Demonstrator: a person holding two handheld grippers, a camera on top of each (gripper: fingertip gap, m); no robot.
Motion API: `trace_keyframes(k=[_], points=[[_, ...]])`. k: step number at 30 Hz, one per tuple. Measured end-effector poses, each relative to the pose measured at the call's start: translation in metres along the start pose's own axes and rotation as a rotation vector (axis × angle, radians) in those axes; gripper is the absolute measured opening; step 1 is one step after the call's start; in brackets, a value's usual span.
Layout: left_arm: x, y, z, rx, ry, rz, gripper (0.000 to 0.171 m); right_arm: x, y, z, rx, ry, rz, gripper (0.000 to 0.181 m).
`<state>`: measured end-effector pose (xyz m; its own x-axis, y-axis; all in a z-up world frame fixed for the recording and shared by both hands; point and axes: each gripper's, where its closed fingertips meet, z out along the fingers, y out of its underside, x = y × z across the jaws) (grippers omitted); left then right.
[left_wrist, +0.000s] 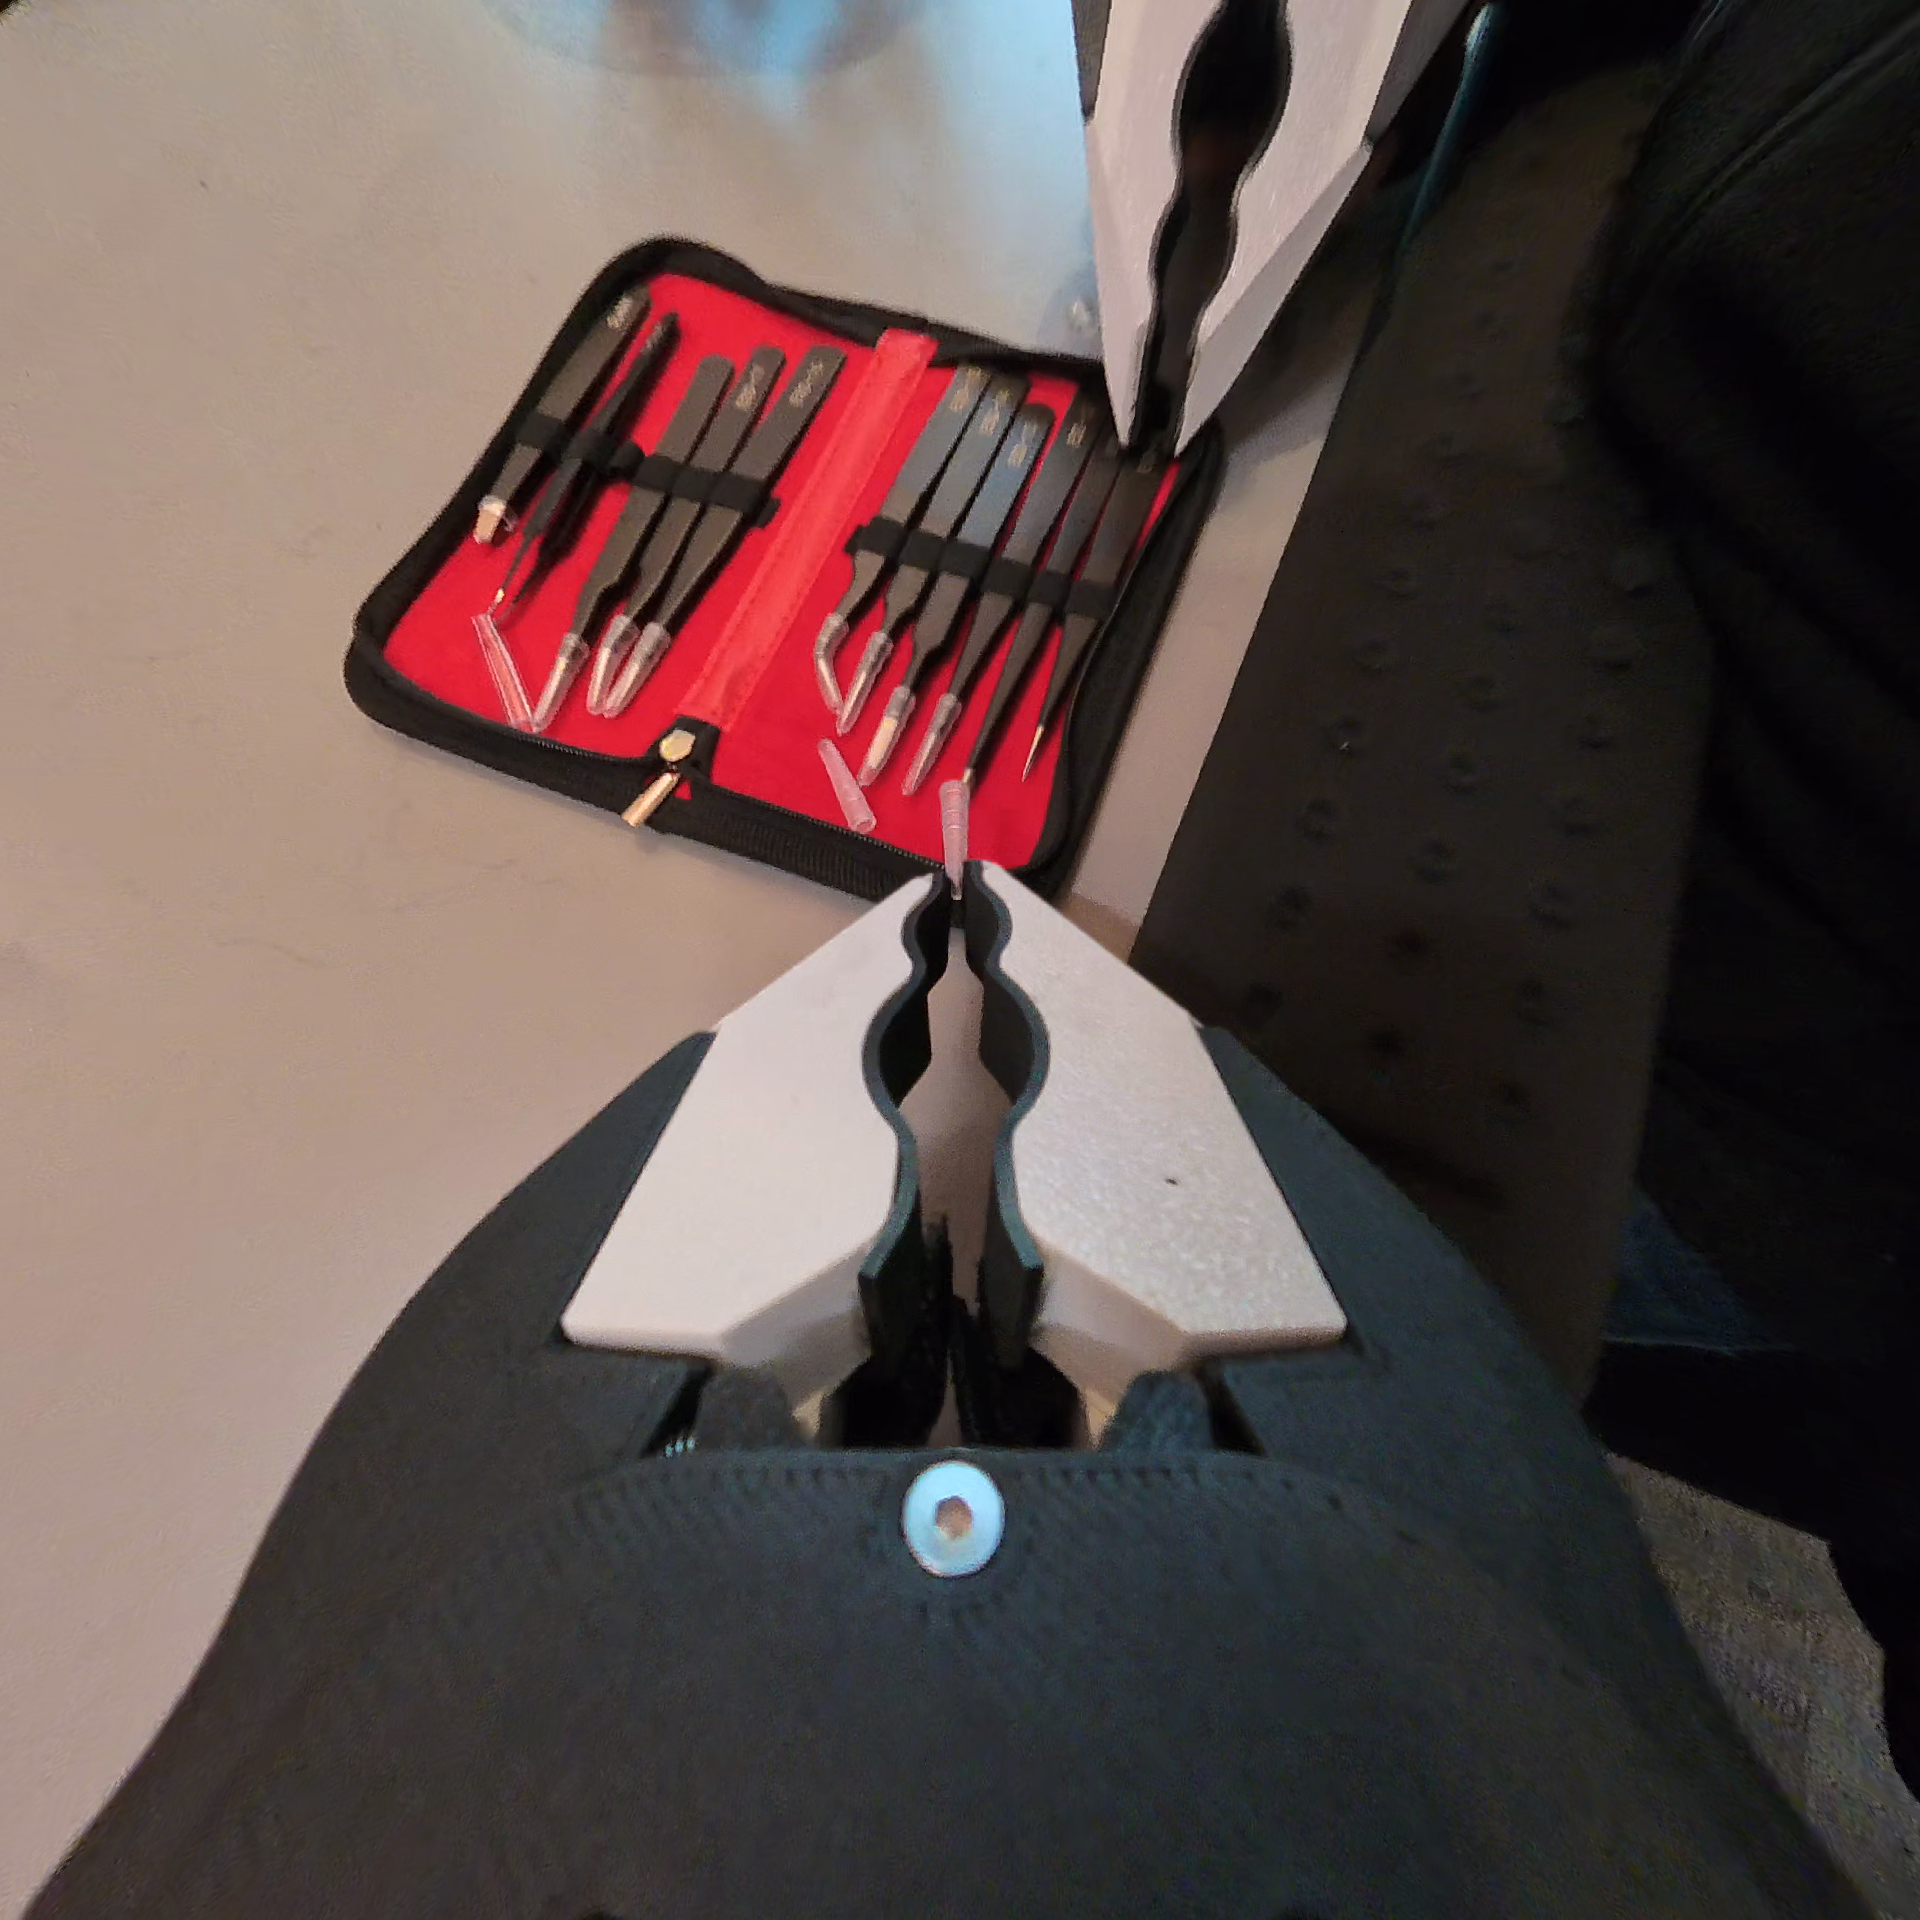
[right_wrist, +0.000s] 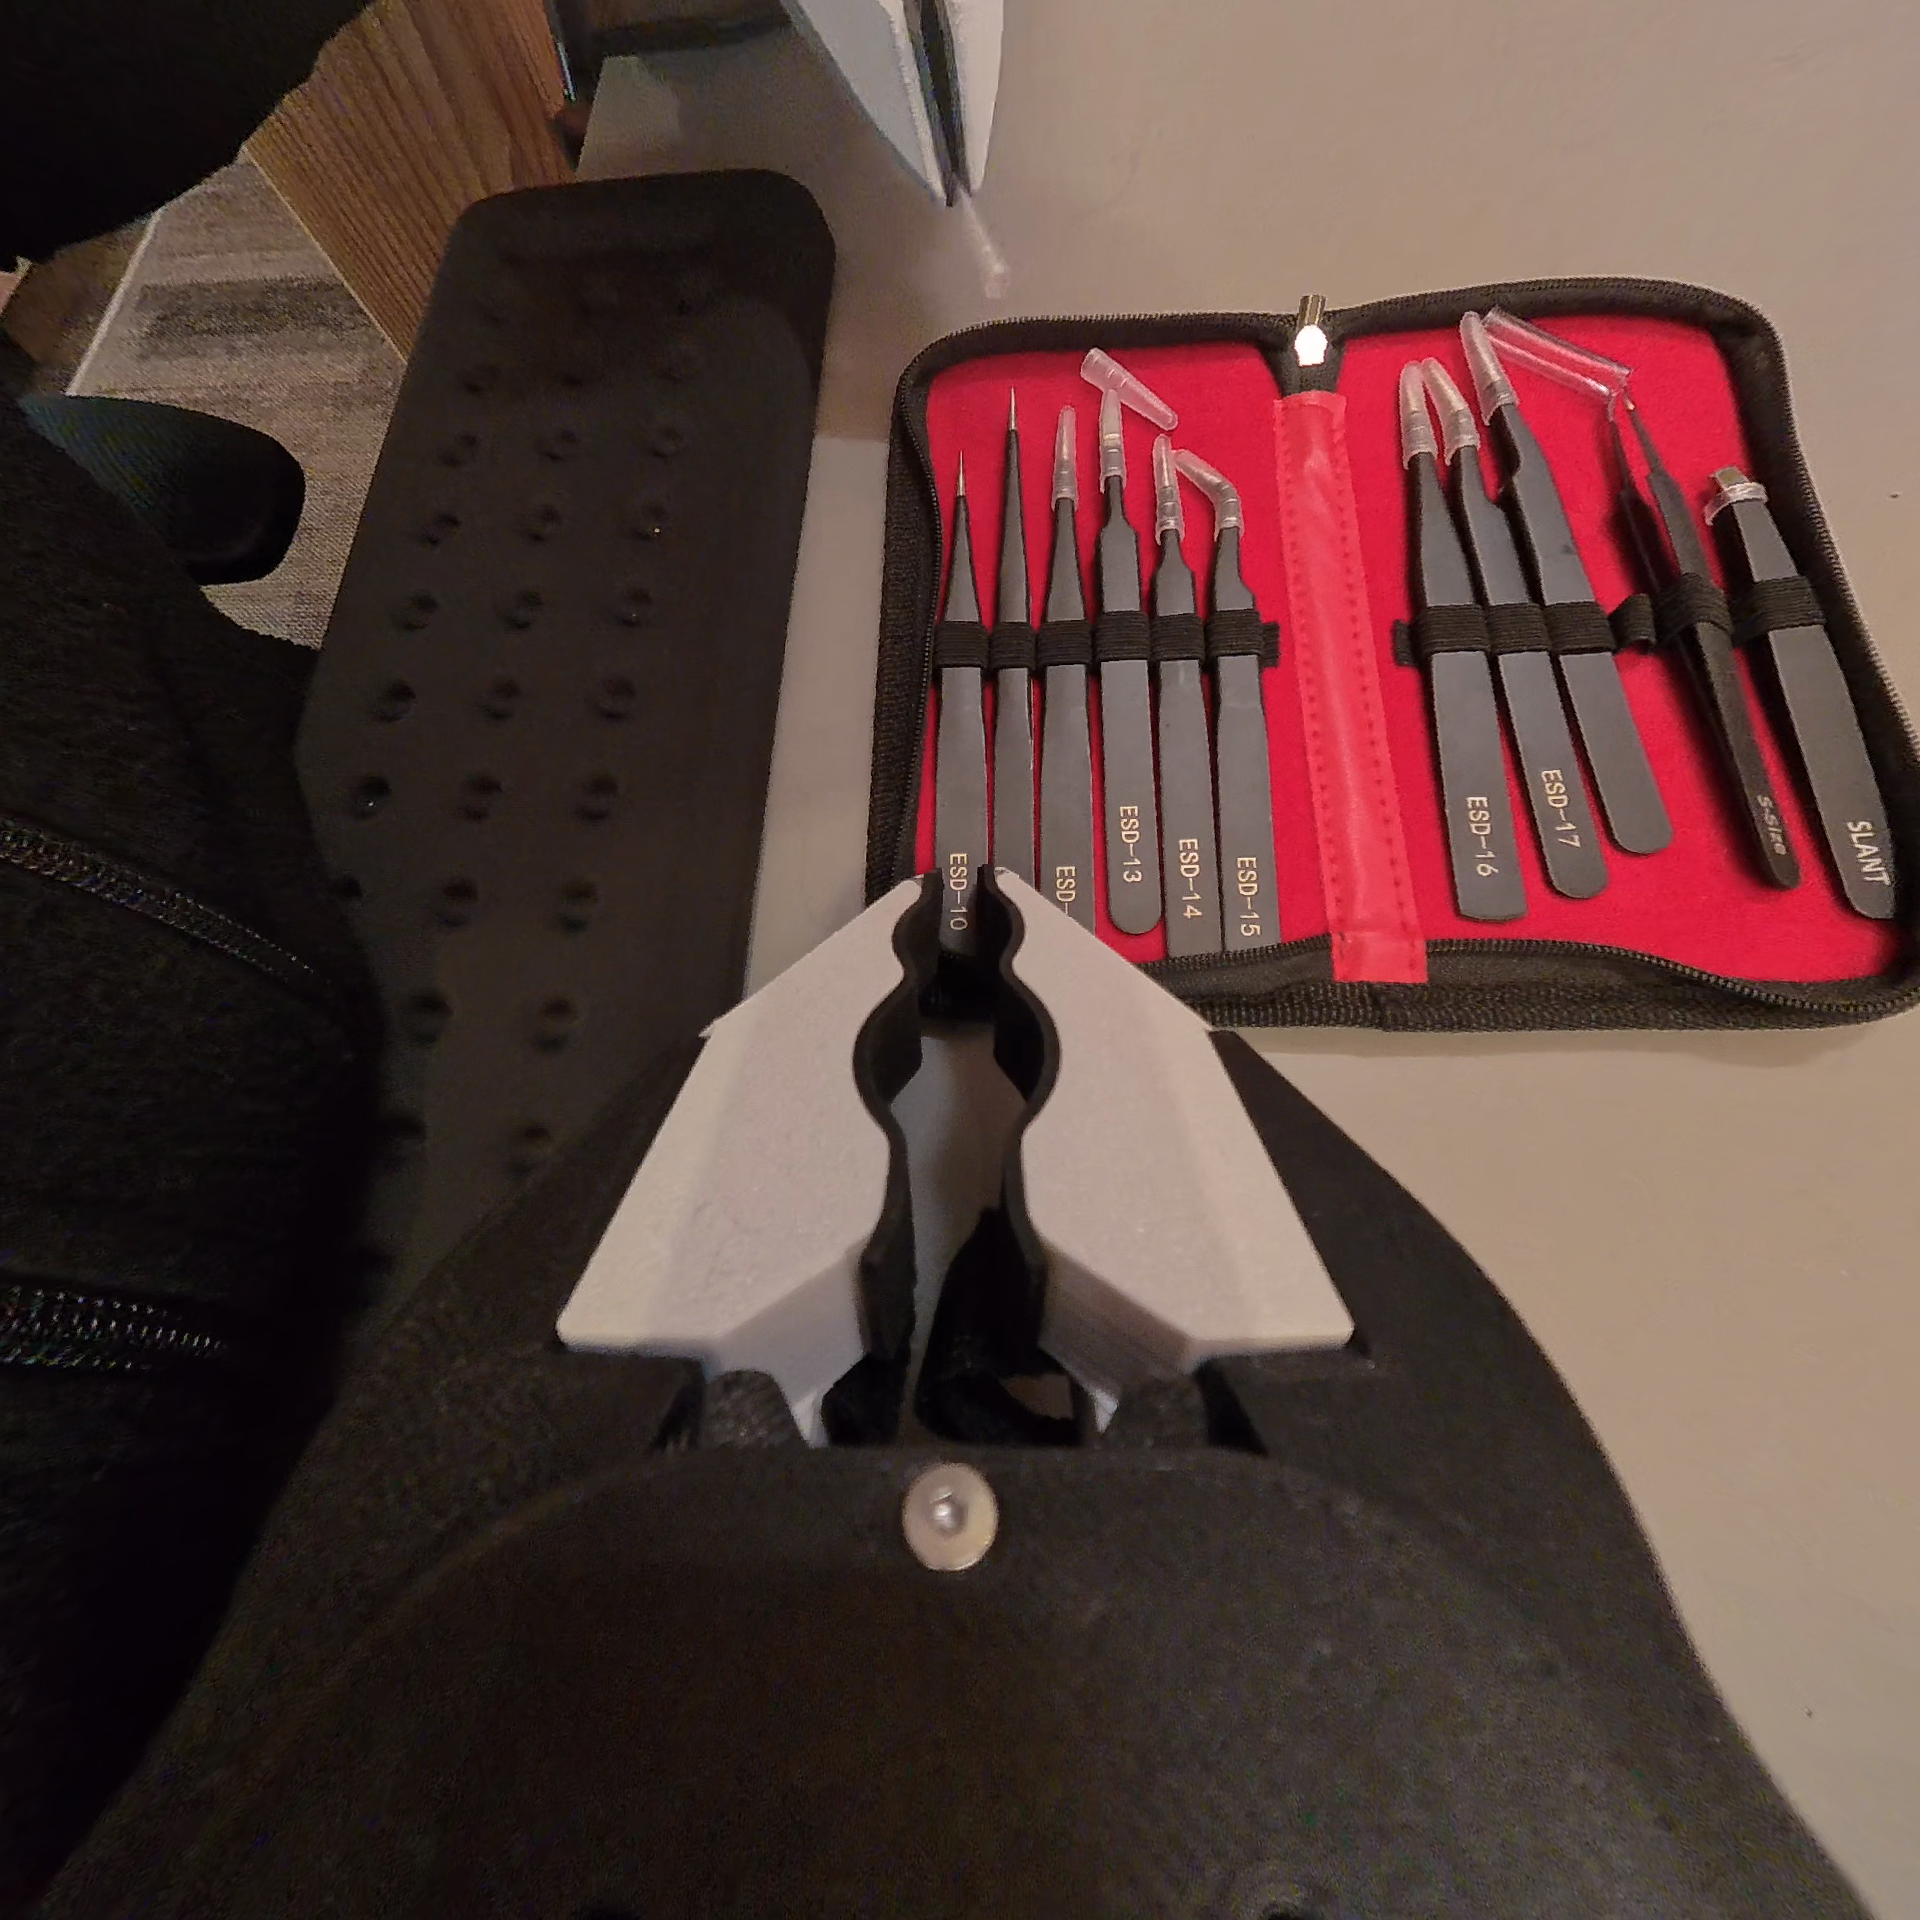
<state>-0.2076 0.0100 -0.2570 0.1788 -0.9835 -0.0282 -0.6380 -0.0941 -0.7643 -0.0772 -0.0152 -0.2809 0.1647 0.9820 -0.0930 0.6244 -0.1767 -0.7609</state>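
An open black zip case with red lining lies on a beige table and holds several black tweezers under elastic bands. My left gripper is shut on a small clear plastic tip cap, held just off the case's near edge, close to the bare tips of two tweezers. It also shows at the top of the right wrist view with the cap. My right gripper is closed around the handle end of the leftmost tweezers; it also shows in the left wrist view.
A loose clear cap lies on the lining. A black perforated pad runs along the table edge beside the case. Dark fabric with zips lies beyond it. The zip pull sticks out from the case spine. My right fingertips sit around 15 centimetres from my left ones. Measured from the fingertips, the zip pull is 8 centimetres or so from the left gripper and 15 centimetres from the right.
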Motion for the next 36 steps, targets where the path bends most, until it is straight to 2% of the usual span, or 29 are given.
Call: trace_keyframes(k=[5,6,7,10,14,17,26,36], points=[[0.004,0.008,0.012,-0.087,0.001,0.003,0.0,0.0,-0.001,0.0,0.002,-0.001,0.002,0.005],[0.002,0.006,0.012,-0.084,-0.015,0.003,0.005,0.0,-0.001,0.0,0.002,-0.002,0.003,0.005],[0.001,0.003,0.012,-0.086,-0.029,0.003,0.018,0.0,-0.001,0.0,0.002,-0.004,0.005,0.005],[0.005,-0.008,0.013,-0.071,-0.031,0.039,0.025,0.0,-0.001,0.0,0.003,-0.006,0.008,0.005],[0.015,-0.022,0.025,-0.061,-0.002,0.108,0.011,0.0,-0.001,0.0,0.004,-0.007,0.007,0.005],[0.013,-0.014,0.038,-0.116,-0.01,0.141,0.0,0.0,-0.002,0.0,0.005,-0.01,0.007,0.005],[0.022,-0.003,0.039,-0.136,0.072,0.112,0.0,-0.001,-0.002,0.0,0.007,0.004,-0.011,0.005],[0.017,0.0,0.037,-0.13,0.025,0.119,0.005,-0.001,-0.002,0.0,0.006,0.01,-0.016,0.005]])
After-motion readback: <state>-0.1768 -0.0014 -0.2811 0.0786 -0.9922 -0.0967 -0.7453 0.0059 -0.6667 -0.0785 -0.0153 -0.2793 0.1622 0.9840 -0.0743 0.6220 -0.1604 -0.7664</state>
